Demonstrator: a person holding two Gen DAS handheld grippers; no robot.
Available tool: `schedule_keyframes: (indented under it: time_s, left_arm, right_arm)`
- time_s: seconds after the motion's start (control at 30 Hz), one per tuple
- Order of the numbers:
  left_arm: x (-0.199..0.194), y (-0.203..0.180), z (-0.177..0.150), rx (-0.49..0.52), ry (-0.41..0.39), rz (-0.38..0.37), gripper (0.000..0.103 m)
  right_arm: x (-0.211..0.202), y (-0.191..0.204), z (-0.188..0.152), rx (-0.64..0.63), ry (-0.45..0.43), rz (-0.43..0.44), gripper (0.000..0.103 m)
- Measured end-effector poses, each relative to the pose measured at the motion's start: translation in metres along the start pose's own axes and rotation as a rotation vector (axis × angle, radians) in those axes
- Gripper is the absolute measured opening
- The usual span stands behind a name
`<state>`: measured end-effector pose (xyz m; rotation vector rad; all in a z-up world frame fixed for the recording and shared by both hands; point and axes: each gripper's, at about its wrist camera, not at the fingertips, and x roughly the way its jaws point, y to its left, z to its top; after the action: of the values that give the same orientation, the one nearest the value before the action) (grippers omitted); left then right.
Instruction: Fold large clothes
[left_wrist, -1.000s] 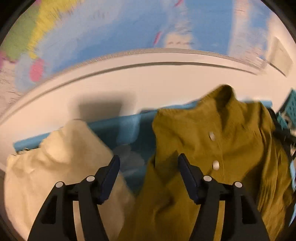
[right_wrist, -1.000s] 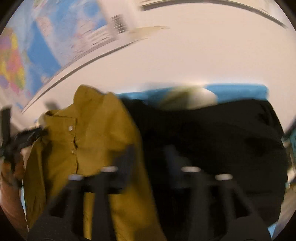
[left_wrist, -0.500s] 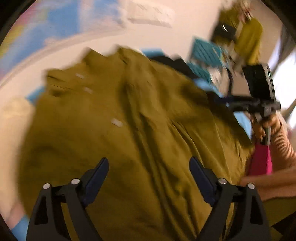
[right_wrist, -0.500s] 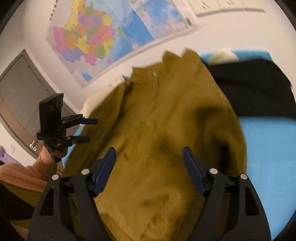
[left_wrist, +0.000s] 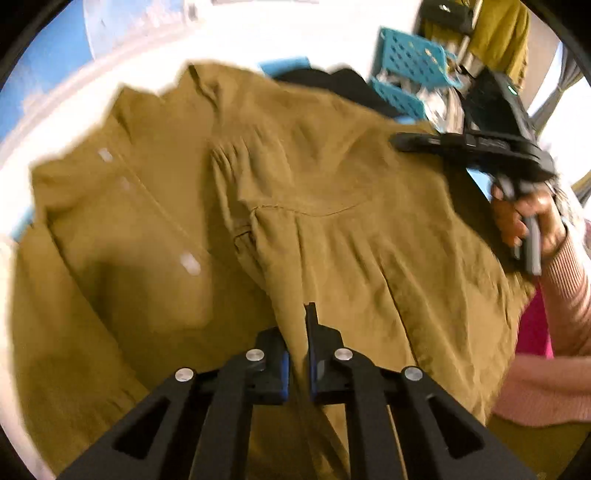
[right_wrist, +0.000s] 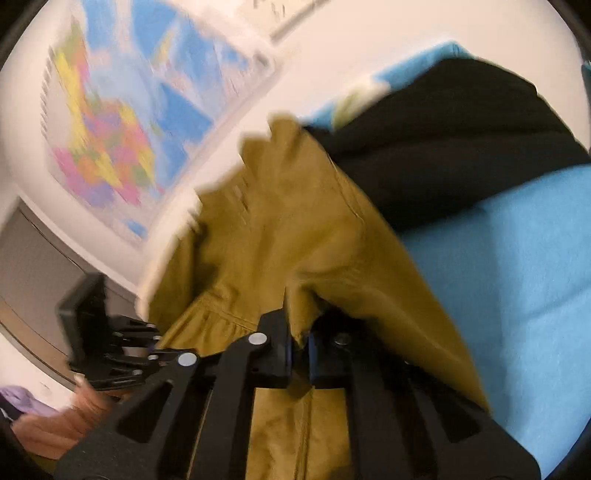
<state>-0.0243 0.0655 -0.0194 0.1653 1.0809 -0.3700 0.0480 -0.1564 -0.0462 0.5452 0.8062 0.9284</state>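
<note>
Left gripper: clenched on a raised pleat of the olive shirt; its jaws have just been closing, cloth pinched between them.
Right gripper: likewise clamped on a bunched fold of the same shirt, jaws just closed on it.
Shirt's place: spread ahead of both claws over the blue surface, collar farthest away, buttons left of the left claw.
Black garment: beyond and right of the right claw, touching the shirt's edge.
Handling: light, limp woven cloth; it probably sags and wrinkles, not slippery.
Where to hold: seams or hem edges likely grip better than mid-panel pleats.
</note>
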Motion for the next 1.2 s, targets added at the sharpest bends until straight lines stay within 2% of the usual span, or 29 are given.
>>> schedule_keyframes:
  time_s: [0.1,0.2,0.27,0.3,0.37,0.43,0.5,0.63,0.7,0.77,0.83,0.9,0.93,1.03,1.2]
  left_arm:
    - [-0.02,0.005,0.035,0.027,-0.097,0.032,0.006]
    - [-0.03,0.002,0.064,0.069,-0.168,0.074,0.008]
    - [-0.026,0.011,0.071,0.057,-0.153,0.023,0.041]
    - [-0.016,0.017,0.069,0.024,-0.125,0.011,0.063]
    - [-0.008,0.023,0.052,0.019,-0.091,-0.008,0.062]
    - [0.001,0.034,0.031,-0.029,-0.028,-0.046,0.075]
    - [-0.002,0.04,0.013,-0.06,-0.002,-0.113,0.077]
    - [0.001,0.036,-0.021,-0.048,0.035,-0.139,0.077]
    - [0.008,0.033,-0.03,-0.048,0.068,-0.149,0.073]
    - [0.01,0.029,-0.034,-0.021,0.055,-0.109,0.068]
    - [0.007,0.029,-0.033,-0.014,0.043,-0.102,0.042]
    - [0.005,0.035,-0.032,-0.047,0.04,-0.131,0.03]
    - [0.004,0.038,-0.033,-0.056,0.038,-0.137,0.027]
    - [0.001,0.044,-0.033,-0.065,0.029,-0.149,0.021]
    - [-0.004,0.048,-0.033,-0.08,0.009,-0.15,0.02]
  right_arm:
    - [-0.033,-0.005,0.012,0.021,-0.109,0.033,0.005]
    - [-0.034,-0.015,0.011,0.032,-0.123,-0.014,0.005]
    - [-0.022,-0.035,0.007,0.114,-0.082,-0.033,0.005]
    - [-0.017,-0.041,0.004,0.135,-0.056,-0.047,0.007]
    - [-0.012,-0.04,-0.002,0.103,-0.011,-0.07,0.009]
    - [-0.014,-0.03,-0.004,0.043,0.017,-0.104,0.025]
    - [-0.02,-0.006,-0.002,-0.094,0.049,-0.184,0.041]
    - [-0.03,0.042,-0.001,-0.358,0.074,-0.267,0.043]
    - [-0.025,0.058,0.003,-0.438,0.067,-0.297,0.043]
    - [-0.018,0.067,0.012,-0.467,0.069,-0.29,0.043]
    - [-0.02,0.082,0.022,-0.494,0.046,-0.264,0.043]
    - [-0.031,0.092,0.028,-0.507,-0.009,-0.182,0.045]
    - [-0.028,0.095,0.03,-0.52,-0.019,-0.172,0.049]
    - [0.017,0.092,0.034,-0.547,0.07,-0.242,0.05]
    - [0.104,0.08,0.048,-0.6,0.205,-0.384,0.051]
